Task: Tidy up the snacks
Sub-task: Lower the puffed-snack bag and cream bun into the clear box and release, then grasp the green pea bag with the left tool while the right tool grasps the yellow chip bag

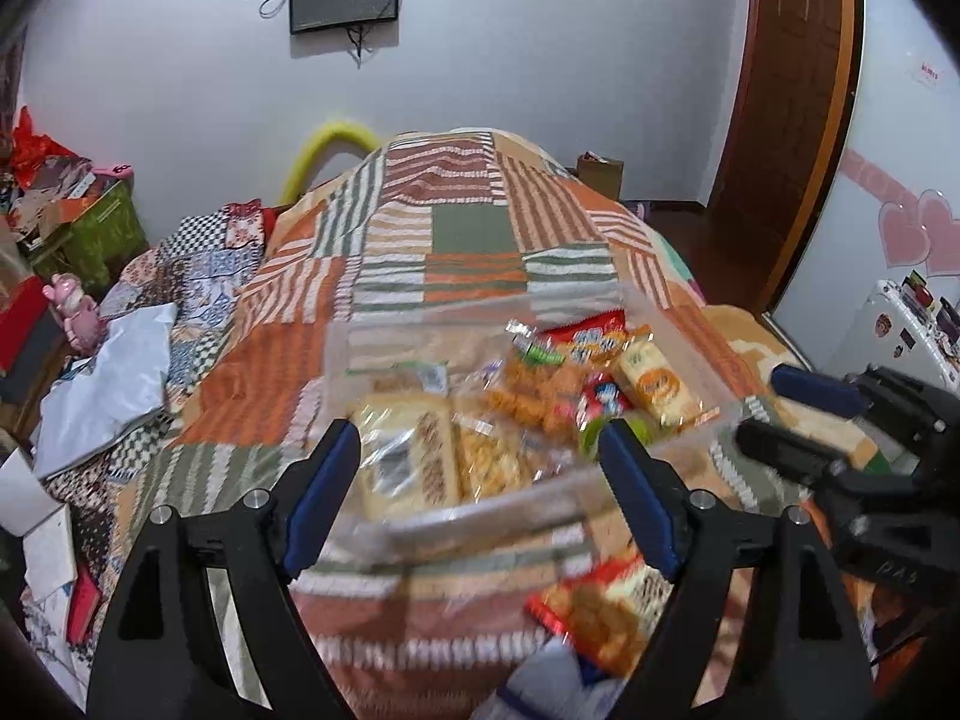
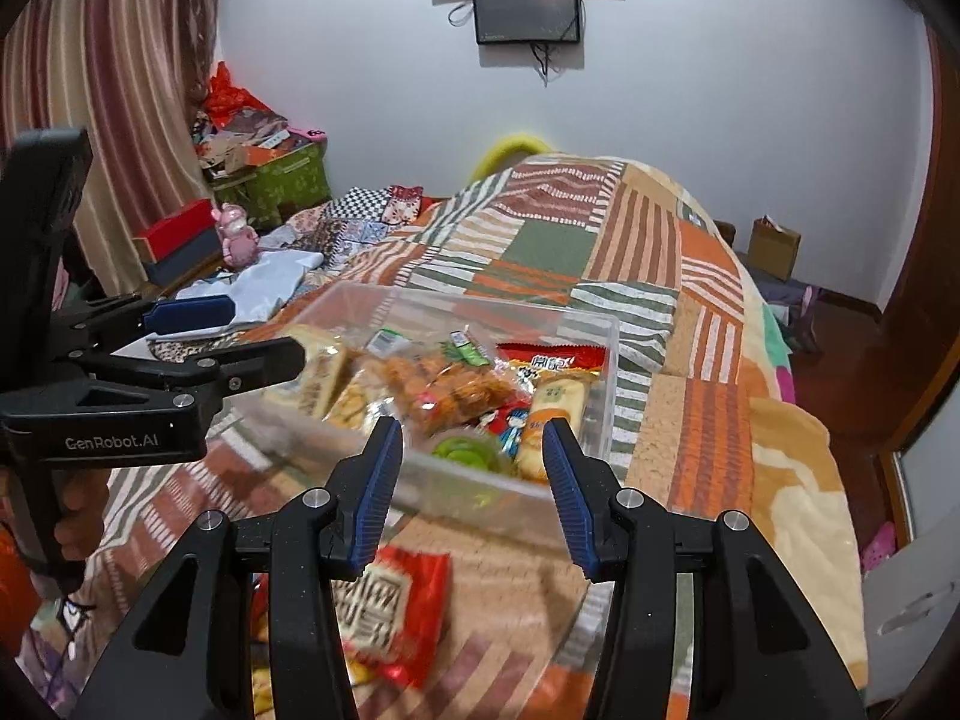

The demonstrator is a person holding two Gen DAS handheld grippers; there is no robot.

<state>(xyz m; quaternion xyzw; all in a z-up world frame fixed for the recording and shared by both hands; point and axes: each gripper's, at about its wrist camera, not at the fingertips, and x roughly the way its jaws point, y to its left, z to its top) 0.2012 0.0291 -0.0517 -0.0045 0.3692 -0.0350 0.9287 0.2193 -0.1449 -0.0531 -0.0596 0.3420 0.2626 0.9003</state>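
Note:
A clear plastic bin [image 1: 480, 507] sits on the patchwork bedspread and holds several snack packets; it also shows in the right wrist view [image 2: 609, 360]. My left gripper [image 1: 480, 450] is open and empty, hovering above the bin's near rim. My right gripper [image 2: 474, 450] is open and empty, above the bin's near right corner; it shows at the right of the left wrist view [image 1: 762, 414]. A red snack packet [image 1: 600, 606] lies on the bedspread in front of the bin; it also shows in the right wrist view [image 2: 396, 606]. More packets lie at the lower left there, blurred.
The bedspread [image 1: 456, 240] covers a bed that runs away to a white wall. Clutter, boxes and a pink toy [image 1: 72, 306] sit at the left. A wooden door [image 1: 786, 90] and a white fridge [image 1: 900, 330] stand at the right.

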